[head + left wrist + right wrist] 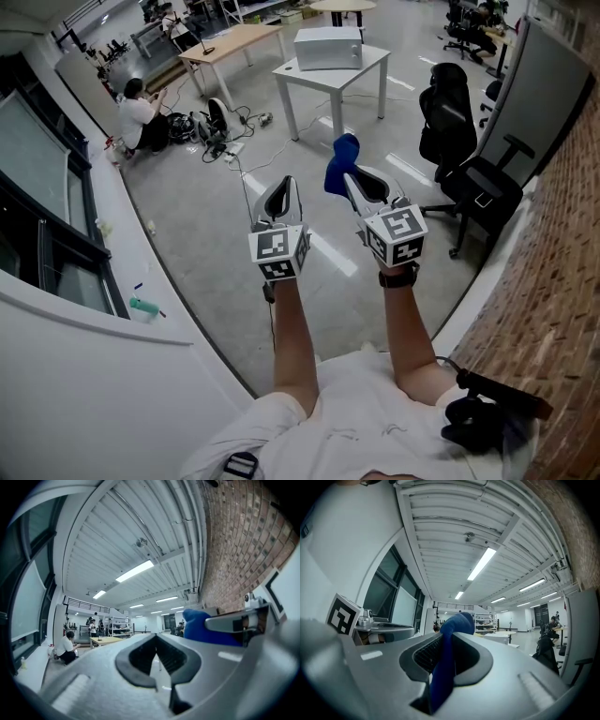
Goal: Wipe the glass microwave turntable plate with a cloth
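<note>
Grey floor (187, 225) stretches across a big open workshop, with a brick wall (553, 309) running along the right side and tall windows on the left. Close by, a person stands with both forearms stretched forward, holding two grippers side by side and slightly apart, each with one marker cube on its back. The left gripper (285, 185) has its jaws drawn together at the tips, and nothing sits between them. The right gripper (356, 178) is clamped tight on one blue cloth (342, 161), which is pinched between the pads; its bunched end sticks up past the jaw tips. Both grippers are raised in the air, touching no surface. Well beyond them, one white microwave (328, 47) stands on a white table (373, 60), and a wooden table (234, 39) stands further back to its left. Two black office chairs (445, 112) wait by the right wall, one behind the other. One more person (139, 117) crouches on the floor at the far left, beside a tangle of cables (220, 131).
</note>
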`<state>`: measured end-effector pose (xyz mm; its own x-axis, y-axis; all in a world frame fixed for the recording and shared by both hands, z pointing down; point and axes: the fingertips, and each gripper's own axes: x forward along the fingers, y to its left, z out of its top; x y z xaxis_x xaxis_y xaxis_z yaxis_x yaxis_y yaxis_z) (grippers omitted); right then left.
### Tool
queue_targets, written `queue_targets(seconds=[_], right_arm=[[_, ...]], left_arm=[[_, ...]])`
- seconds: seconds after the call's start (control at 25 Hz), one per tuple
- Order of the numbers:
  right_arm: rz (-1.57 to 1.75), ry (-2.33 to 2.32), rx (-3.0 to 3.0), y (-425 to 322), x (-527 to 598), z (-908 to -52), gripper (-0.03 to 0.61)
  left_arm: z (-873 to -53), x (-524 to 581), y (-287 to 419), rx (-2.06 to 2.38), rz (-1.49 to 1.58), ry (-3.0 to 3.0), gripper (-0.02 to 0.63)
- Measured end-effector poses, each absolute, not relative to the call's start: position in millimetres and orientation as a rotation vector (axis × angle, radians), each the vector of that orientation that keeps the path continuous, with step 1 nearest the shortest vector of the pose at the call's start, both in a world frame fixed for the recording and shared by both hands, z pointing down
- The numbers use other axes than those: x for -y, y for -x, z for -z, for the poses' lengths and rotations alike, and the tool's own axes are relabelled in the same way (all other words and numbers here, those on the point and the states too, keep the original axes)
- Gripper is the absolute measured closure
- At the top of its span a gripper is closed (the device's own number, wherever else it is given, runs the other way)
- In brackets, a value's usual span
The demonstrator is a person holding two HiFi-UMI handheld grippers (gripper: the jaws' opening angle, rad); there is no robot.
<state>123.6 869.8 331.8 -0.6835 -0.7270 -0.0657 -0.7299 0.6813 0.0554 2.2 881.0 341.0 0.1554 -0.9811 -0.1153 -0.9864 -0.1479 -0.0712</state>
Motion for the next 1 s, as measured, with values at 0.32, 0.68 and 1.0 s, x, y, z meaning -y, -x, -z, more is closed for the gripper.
queue_targets(seconds=[0.32,0.68,1.0], right_arm=[[-0.110,1.273,-2.801,-172,-859,-333,0.518],[-0.042,1.328,-2.792,-211,-839,-356,0.518],[0.000,1.361,-2.767,-194,-790,-361,0.517]], left_arm=[[-338,-870,-52,-1.906,-0.046,2.303,0.612],[-351,-848,-91,-1.887,-0.043,2.331,0.612],[-327,-815,-75,-1.814,-0.346,2.495,0.614]])
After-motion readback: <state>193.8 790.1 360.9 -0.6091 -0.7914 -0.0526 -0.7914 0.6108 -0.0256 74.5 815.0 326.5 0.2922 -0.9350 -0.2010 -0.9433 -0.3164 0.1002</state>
